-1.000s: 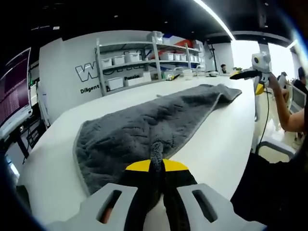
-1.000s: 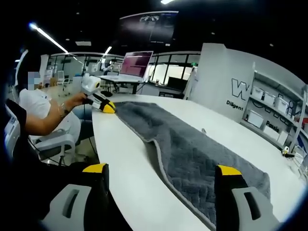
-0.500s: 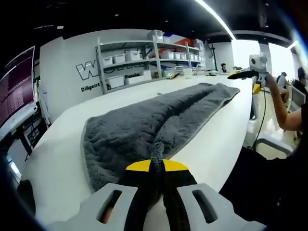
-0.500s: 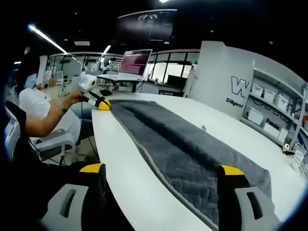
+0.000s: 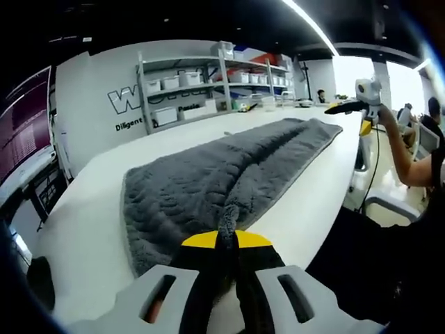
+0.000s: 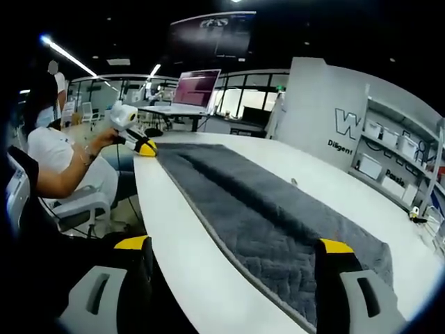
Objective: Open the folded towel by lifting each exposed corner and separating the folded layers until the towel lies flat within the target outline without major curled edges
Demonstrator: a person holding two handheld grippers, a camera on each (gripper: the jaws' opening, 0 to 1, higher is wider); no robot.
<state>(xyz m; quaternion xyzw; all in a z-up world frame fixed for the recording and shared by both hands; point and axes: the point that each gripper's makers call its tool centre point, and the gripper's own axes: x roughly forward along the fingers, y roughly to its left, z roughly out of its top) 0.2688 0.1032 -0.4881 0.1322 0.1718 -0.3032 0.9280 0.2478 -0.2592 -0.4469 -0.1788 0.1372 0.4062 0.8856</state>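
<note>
Stretched flatter than a second ago, the grey towel (image 5: 208, 181) lies lengthwise on the white desk (image 5: 90, 229), one corner pinched in the left hand-held gripper (image 5: 226, 247); the right hand-held gripper (image 6: 233, 254) gapes empty. Pulling further risks dragging it askew.

A white tabletop (image 5: 90, 216) is seen, long and smooth, with a rounded edge. On it a grey towel (image 5: 208, 181) is laid out lengthwise — a long strip that runs along the tabletop, with a shallow crease down its middle and a pale hemmed border. In the right gripper view the same towel (image 6: 264, 216) is spread close to the near edge of the tabletop (image 6: 334, 188), and bare white surface is left on the far side.
</note>
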